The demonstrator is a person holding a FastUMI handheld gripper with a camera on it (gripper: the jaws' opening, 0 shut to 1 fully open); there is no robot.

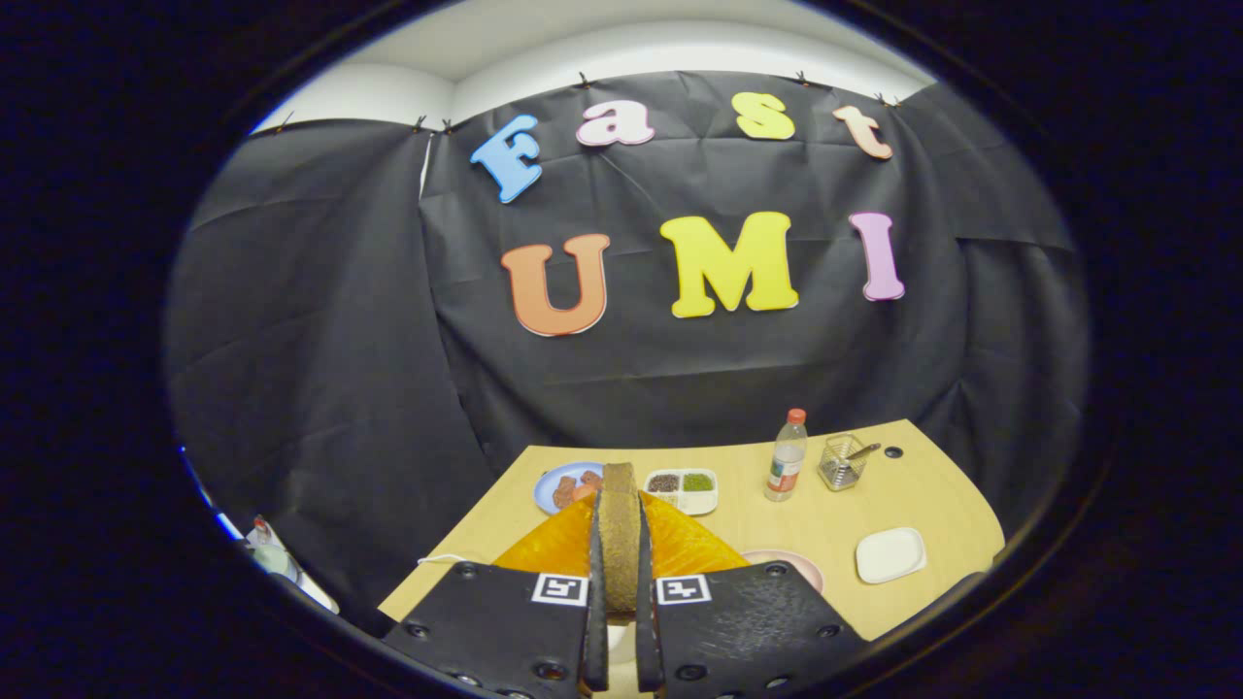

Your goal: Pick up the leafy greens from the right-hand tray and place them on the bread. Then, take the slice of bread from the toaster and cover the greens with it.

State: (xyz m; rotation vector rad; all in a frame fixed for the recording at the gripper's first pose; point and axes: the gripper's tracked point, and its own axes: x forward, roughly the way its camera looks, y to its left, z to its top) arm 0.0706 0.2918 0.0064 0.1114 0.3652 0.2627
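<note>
Claw (pixel 619 573): fingers pinching an upright slice of bread (pixel 619 529) edge-on between them, lifted above the worktop (pixel 816 515). Step, by judgement: second half, carrying bread to cover the greens; next calls for lowering it flat. Beyond the claw: blue plate (pixel 554 482), divided tray (pixel 686 490). Ahead to the right: bottle (pixel 786 455), wire basket (pixel 841 462), white dish (pixel 890 554), pink plate (pixel 789 563). Greens' place hidden.

Slice of bread (pixel 619 529): brown, grainy, standing upright on edge, being pressed between the two fingers (pixel 594 602) and lifted above the table (pixel 816 505). Toaster (pixel 670 544): orange, sitting just ahead of the fingers near the table's near edge. Leafy greens: location unclear.
</note>
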